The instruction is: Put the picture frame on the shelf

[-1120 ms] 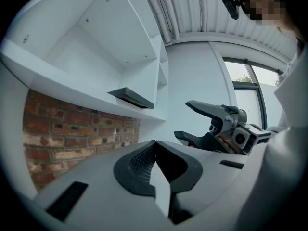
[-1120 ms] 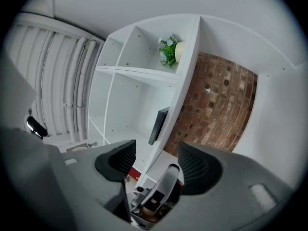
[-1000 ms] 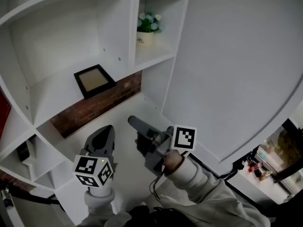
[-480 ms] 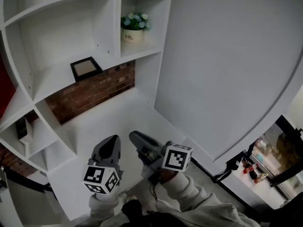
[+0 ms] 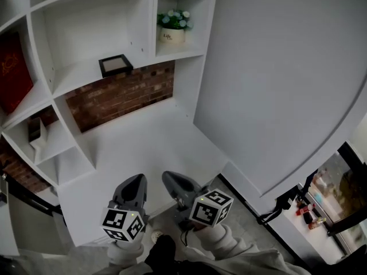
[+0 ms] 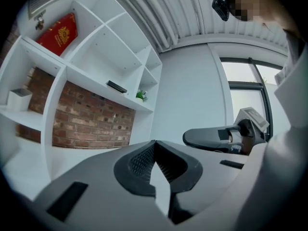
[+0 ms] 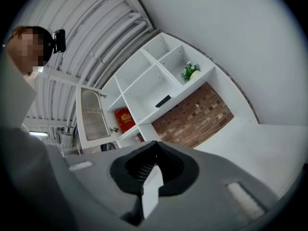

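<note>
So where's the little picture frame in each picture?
Head view: picture frame upper left, flat on the shelf.
Left gripper view: left of centre, a thin dark sliver.
Right gripper view: just above centre.
Shared landmark: the potted plant in the neighbouring compartment.

Shelf unit — smooth white board, matt finish; back panel of rough red-brown brick. Picture frame: dark matt border, pale inset. Left gripper and right gripper — grey matt plastic, ribbed pads.
</note>
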The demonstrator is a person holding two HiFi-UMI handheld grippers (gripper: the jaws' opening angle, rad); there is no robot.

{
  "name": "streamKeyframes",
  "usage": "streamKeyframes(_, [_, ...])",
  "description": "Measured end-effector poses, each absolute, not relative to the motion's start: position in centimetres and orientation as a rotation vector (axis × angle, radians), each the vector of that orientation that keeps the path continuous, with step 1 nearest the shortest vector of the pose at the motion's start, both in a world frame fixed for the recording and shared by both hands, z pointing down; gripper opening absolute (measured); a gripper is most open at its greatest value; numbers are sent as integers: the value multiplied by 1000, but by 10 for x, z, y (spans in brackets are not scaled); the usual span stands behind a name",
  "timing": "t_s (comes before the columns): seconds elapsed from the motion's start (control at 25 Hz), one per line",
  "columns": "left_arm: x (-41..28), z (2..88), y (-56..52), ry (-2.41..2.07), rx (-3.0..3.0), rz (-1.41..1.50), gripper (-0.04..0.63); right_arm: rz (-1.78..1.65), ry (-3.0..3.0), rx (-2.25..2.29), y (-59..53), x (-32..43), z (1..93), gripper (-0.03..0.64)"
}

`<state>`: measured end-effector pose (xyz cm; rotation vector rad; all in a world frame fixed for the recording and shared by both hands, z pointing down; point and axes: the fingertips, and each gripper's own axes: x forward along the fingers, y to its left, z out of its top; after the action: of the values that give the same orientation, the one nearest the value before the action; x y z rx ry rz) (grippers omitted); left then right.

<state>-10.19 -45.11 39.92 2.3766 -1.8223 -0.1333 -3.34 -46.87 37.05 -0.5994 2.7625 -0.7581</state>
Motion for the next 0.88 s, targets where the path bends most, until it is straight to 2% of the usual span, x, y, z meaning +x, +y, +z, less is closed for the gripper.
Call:
streamKeyframes(0.16, [-105, 410, -438, -1838, 2354, -156, 5, -674, 2796, -696, -454, -31, 388, -2])
streamKeyframes(0.88, [-86, 437, -385, -1760, 2367, -148, 5, -688, 2803, -734, -392, -35, 401, -3])
